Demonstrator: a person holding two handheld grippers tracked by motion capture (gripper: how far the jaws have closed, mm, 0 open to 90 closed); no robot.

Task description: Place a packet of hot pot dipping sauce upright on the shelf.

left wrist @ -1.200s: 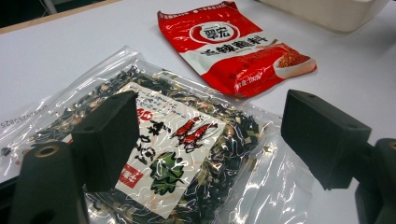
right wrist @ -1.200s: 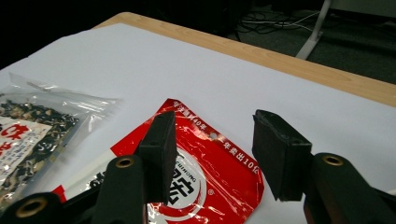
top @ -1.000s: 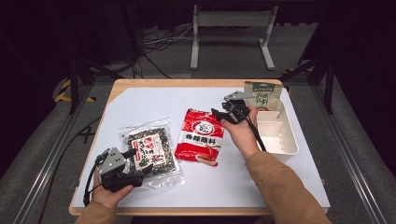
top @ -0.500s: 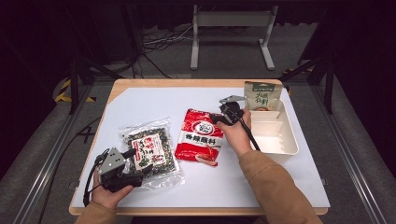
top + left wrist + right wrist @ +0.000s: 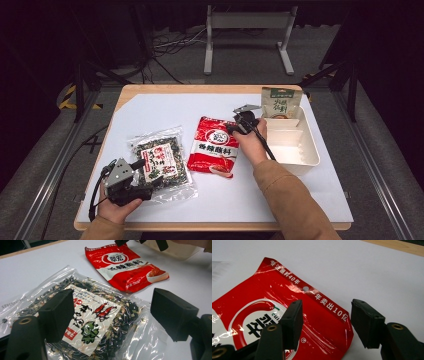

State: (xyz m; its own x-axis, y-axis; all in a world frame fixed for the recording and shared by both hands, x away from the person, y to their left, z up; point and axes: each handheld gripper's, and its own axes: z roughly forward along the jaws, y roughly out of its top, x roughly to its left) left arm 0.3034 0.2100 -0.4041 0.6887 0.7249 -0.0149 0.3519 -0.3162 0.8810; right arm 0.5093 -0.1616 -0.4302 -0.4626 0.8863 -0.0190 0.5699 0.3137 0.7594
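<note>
Right gripper (image 5: pixel 235 125) shifted left — open, over red packet (image 5: pixel 212 150)

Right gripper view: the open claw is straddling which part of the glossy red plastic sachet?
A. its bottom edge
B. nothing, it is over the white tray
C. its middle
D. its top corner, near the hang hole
D: the right claw frames the glossy red plastic sachet at its top corner, jaws apart.

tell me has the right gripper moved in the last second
Yes. The right gripper has shifted left, away from the white tray and onto the top corner of the red packet. Its fingers stand open around that corner.
</note>
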